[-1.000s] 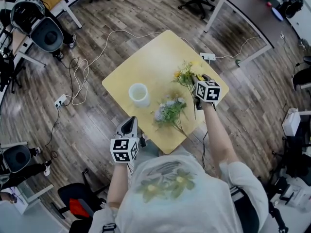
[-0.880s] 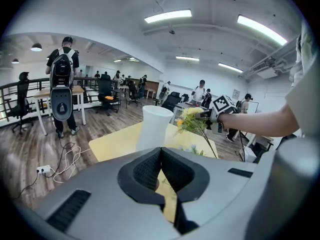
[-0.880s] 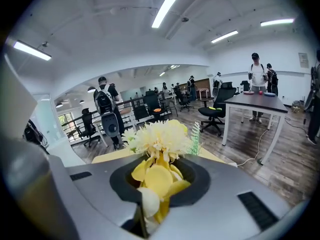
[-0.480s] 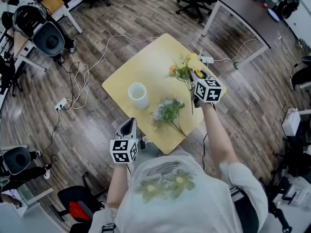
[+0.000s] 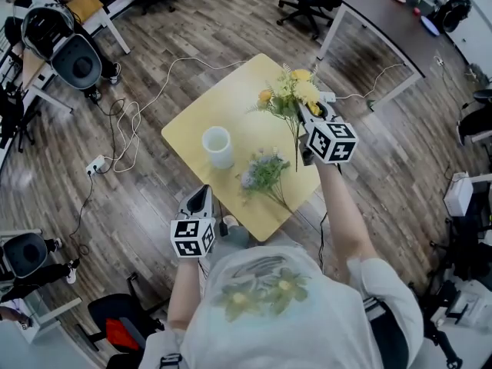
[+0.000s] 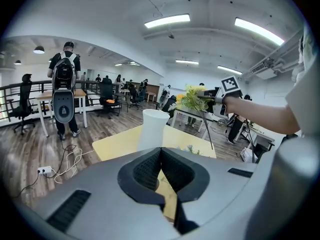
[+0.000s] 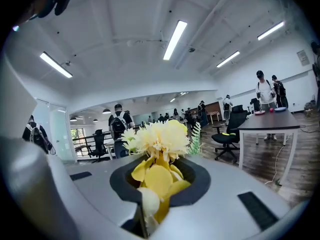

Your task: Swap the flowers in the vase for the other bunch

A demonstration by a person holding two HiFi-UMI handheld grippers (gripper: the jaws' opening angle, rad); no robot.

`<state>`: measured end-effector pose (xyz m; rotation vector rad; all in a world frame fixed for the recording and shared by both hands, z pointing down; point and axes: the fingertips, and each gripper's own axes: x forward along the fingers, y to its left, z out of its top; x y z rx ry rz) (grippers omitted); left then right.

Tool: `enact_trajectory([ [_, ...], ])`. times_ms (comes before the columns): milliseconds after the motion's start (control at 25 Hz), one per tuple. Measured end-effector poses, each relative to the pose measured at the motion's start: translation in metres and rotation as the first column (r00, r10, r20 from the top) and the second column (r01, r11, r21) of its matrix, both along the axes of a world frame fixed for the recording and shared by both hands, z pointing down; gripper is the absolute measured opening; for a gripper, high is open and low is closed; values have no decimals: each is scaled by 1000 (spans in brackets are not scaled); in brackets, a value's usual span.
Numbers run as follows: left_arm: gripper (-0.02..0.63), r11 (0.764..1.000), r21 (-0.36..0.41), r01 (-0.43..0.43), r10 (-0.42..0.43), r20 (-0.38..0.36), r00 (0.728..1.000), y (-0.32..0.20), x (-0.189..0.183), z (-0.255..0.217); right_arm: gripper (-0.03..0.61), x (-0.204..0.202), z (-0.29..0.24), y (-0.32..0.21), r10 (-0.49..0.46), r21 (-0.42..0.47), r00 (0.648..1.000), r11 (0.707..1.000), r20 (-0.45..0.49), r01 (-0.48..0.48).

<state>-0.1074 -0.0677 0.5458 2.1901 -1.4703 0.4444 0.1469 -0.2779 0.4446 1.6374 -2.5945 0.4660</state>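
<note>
Head view showed the bunch of yellow artificial flowers clamped in the narrow jaws of the right gripper, held clear above the right part of the square pale-yellow table, its thin stem hanging free below. The tall white vase stood empty towards the left. The bunch of purple flowers with green leaves lay between it and the near edge.

The left gripper, jaws pressed together on nothing, was kept at the near edge, well apart from the vase.

With the vase unsteadied, it could probably be tipped if struck by the dangling stem. The mouth could be missed, or the grip lost on petals crowded between the jaws.
</note>
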Motion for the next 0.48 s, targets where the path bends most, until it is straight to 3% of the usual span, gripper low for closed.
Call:
enact_trajectory([
  [480, 17, 1000, 12, 18, -18, 3, 1000, 23, -5, -6, 86, -17, -47, 24, -59, 93, 998, 994, 39, 55],
])
